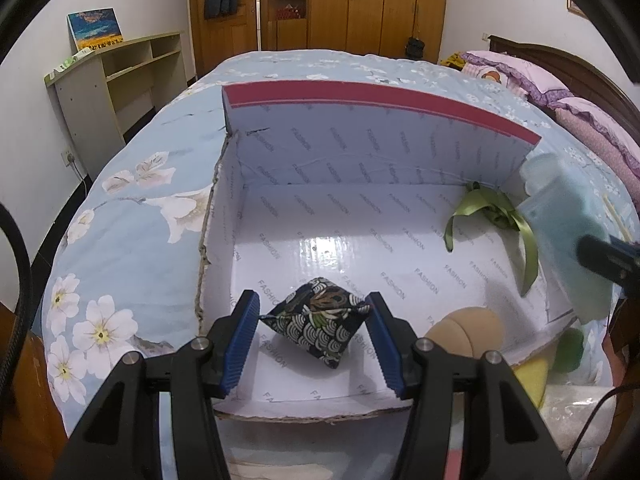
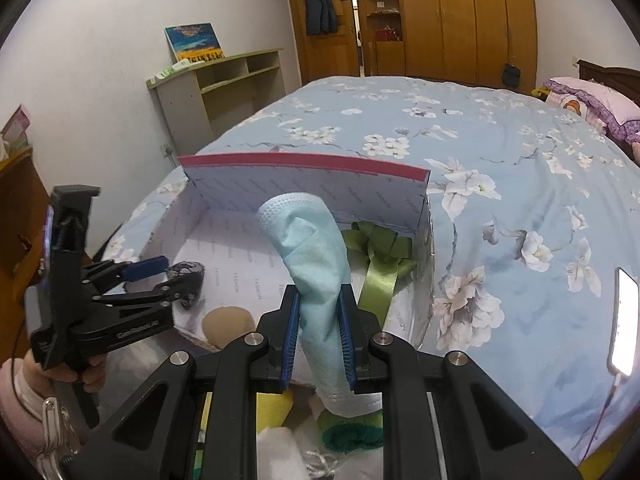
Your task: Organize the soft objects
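Observation:
My left gripper [image 1: 314, 332] is shut on a dark wave-patterned beanbag [image 1: 318, 326], its blue pads pressing the bag's two side corners just above the floor of a white box [image 1: 360, 140] with a red rim. From the right wrist view, the left gripper [image 2: 176, 274] and beanbag [image 2: 192, 274] sit inside the box [image 2: 300, 188] at its left side. My right gripper [image 2: 320, 320] is shut on a folded light-blue face mask [image 2: 316, 264], which stands up over the box's near edge. That mask [image 1: 568, 232] shows at the right of the left view.
A green ribbon bow [image 1: 492, 208] [image 2: 380, 248] lies in the box's far right corner, and a tan round puff [image 1: 468, 328] [image 2: 228, 322] sits near the front. A yellow sponge [image 2: 272, 404] and green cloth [image 2: 352, 432] lie outside. A lit phone [image 2: 624, 320] rests on the floral bedspread [image 2: 500, 160].

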